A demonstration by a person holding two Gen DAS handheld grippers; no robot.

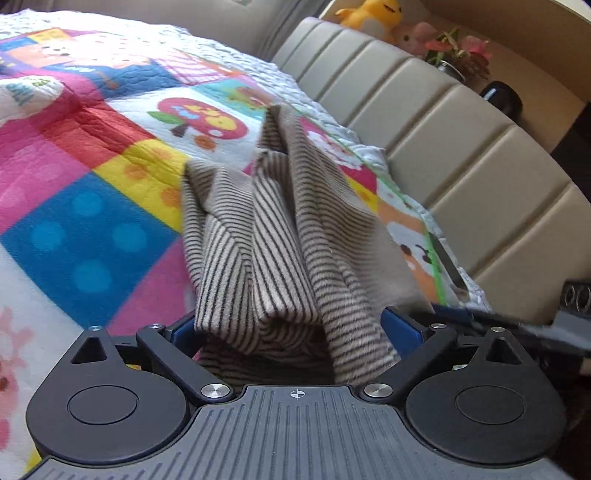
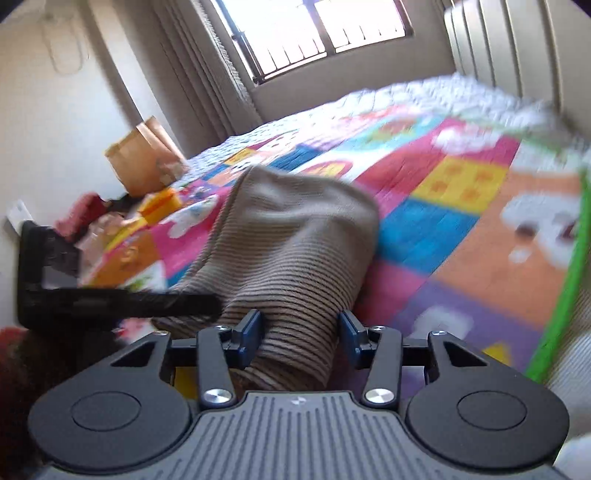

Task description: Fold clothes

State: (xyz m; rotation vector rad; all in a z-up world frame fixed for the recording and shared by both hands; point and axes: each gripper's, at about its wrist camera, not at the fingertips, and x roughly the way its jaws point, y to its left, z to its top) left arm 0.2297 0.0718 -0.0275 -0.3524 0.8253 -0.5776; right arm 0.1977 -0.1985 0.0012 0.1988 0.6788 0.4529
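My right claw [image 2: 299, 332] stands partly open, the striped garment [image 2: 295, 251] bunched between its blue pads, one pad clear of it. My left claw [image 1: 295, 325] is spread wide; cloth hides its tips, so I cannot tell whether it grips. The garment lies on a bright patchwork quilt [image 1: 92, 221]. A padded headboard [image 1: 461, 158] runs alongside, a window [image 2: 321, 33] beyond. A brown paper bag [image 2: 144, 158] stands blurred, its contents unreadable.

One striped garment [image 1: 280, 236]; one patchwork quilt [image 1: 92, 155]; two plush toys [image 1: 373, 14]; one paper bag [image 2: 142, 158].
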